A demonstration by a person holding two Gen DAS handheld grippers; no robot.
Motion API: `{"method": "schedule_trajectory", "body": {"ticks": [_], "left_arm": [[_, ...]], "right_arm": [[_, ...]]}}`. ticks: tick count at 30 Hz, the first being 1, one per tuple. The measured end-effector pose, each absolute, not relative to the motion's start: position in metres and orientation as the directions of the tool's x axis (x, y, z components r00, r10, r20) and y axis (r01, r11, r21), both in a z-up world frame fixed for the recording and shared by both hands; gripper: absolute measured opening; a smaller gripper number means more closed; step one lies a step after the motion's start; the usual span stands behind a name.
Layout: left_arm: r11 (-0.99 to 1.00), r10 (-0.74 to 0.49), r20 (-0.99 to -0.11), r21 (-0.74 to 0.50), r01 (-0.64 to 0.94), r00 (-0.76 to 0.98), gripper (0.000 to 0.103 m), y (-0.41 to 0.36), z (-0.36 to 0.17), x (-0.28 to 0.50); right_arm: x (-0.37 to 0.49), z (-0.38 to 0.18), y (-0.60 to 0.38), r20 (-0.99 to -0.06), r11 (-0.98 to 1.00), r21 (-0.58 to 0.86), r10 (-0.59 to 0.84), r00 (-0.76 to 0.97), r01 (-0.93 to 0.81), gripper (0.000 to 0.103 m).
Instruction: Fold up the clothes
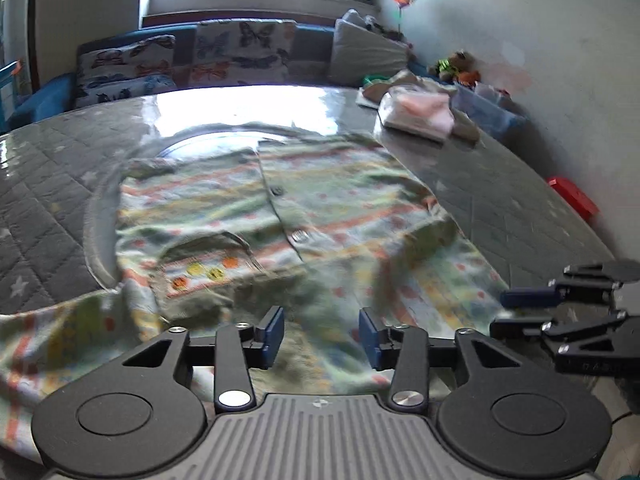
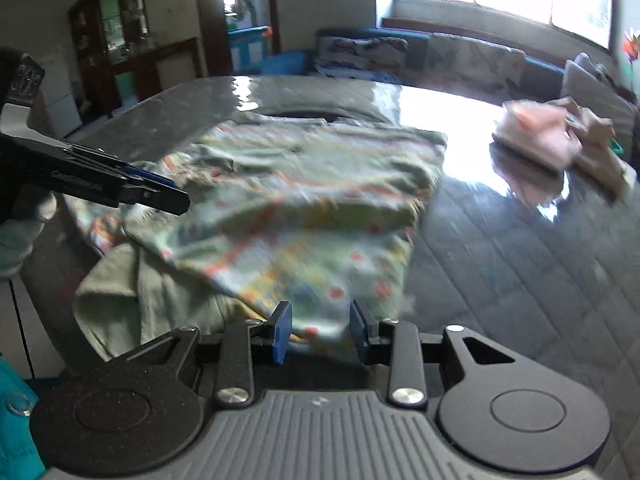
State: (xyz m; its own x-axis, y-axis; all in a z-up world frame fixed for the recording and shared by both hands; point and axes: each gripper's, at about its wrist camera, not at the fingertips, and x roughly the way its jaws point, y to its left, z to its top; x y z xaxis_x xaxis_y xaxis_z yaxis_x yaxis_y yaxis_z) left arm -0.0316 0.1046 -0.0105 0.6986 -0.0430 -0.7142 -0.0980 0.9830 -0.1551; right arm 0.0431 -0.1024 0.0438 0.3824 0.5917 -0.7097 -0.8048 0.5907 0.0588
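A light green button-up shirt (image 1: 280, 208) with orange and yellow stripes and dots lies spread on the grey quilted table (image 1: 48, 184), with its near hem towards me. My left gripper (image 1: 322, 336) is open just above the near part of the shirt, and nothing is pinched between its blue pads. The right gripper (image 1: 520, 312) shows at the shirt's right edge. In the right wrist view, my right gripper (image 2: 321, 332) is open with the shirt's (image 2: 304, 208) near corner lying between its fingers. The left gripper (image 2: 160, 194) reaches in from the left over the cloth.
A stack of folded pink and white clothes (image 1: 420, 114) sits at the table's far right, also visible as a pink pile (image 2: 536, 132). Behind the table stands a sofa with butterfly cushions (image 1: 240, 52). A red box (image 1: 574, 196) lies on the floor by the wall.
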Motion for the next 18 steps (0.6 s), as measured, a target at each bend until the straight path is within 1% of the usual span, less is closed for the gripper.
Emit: {"method": "schedule_trajectory", "body": {"ticks": [2,4,9,10,12,13,14,15,18], "left_arm": [[0.984,-0.04,-0.722,-0.15,-0.101,0.691,0.048,0.104,-0.014,-0.033],[0.984,-0.036,-0.729,-0.146,-0.103,0.683,0.051,0.103,-0.018,-0.034],[0.979,-0.024,-0.731,-0.157,-0.133,0.682,0.056,0.11,-0.018,-0.041],[0.976,-0.01,-0.73,-0.157,-0.154,0.683,0.062,0.115,-0.018,-0.045],[0.968,0.02,-0.728,-0.158,-0.196,0.685,0.067,0.125,-0.016,-0.052],[0.963,0.035,-0.727,-0.158,-0.217,0.685,0.068,0.13,-0.015,-0.056],[0.958,0.05,-0.726,-0.158,-0.237,0.686,0.068,0.135,-0.014,-0.06],[0.95,0.076,-0.726,-0.156,-0.271,0.683,0.068,0.144,-0.014,-0.067],[0.917,0.153,-0.725,-0.149,-0.37,0.671,0.071,0.169,-0.012,-0.088]], "right_arm": [[0.042,0.049,-0.106,-0.7,0.594,0.054,0.596,0.394,-0.803,0.032],[0.045,0.052,-0.108,-0.691,0.602,0.059,0.6,0.402,-0.796,0.032],[0.049,0.044,-0.105,-0.711,0.608,0.07,0.587,0.388,-0.791,0.032],[0.049,0.048,-0.104,-0.706,0.605,0.065,0.59,0.392,-0.794,0.032],[0.05,0.054,-0.099,-0.69,0.599,0.069,0.606,0.395,-0.798,0.032],[0.051,0.056,-0.095,-0.684,0.592,0.071,0.615,0.392,-0.803,0.036],[0.051,0.055,-0.091,-0.684,0.584,0.069,0.618,0.387,-0.809,0.043],[0.051,0.054,-0.086,-0.685,0.575,0.067,0.621,0.382,-0.815,0.045],[0.05,0.049,-0.07,-0.696,0.542,0.059,0.624,0.355,-0.838,0.045]]}}
